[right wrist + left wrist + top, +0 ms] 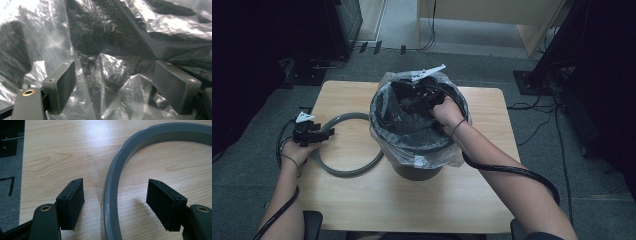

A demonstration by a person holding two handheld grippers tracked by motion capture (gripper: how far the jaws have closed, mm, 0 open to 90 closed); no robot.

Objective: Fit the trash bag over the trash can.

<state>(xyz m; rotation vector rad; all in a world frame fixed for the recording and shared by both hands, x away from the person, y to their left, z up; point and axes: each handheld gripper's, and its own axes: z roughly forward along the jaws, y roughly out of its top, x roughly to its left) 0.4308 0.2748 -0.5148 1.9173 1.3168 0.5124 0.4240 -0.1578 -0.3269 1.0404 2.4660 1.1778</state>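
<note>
Right gripper [412, 102] down inside the bin [419, 167], fingers spread wide over the crumpled plastic liner [110, 75], gripping nothing. Left gripper [324, 134] released, straddling the grey ring [110, 195] on the worktop [362, 195]. Could easily snag and tear that liner.

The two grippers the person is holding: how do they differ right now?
The left gripper sits low over the wooden table, its jaws straddling the grey ring without touching it. The right gripper reaches down inside the lined bin, facing crinkled clear plastic liner. Both stand open, holding nothing.
</note>
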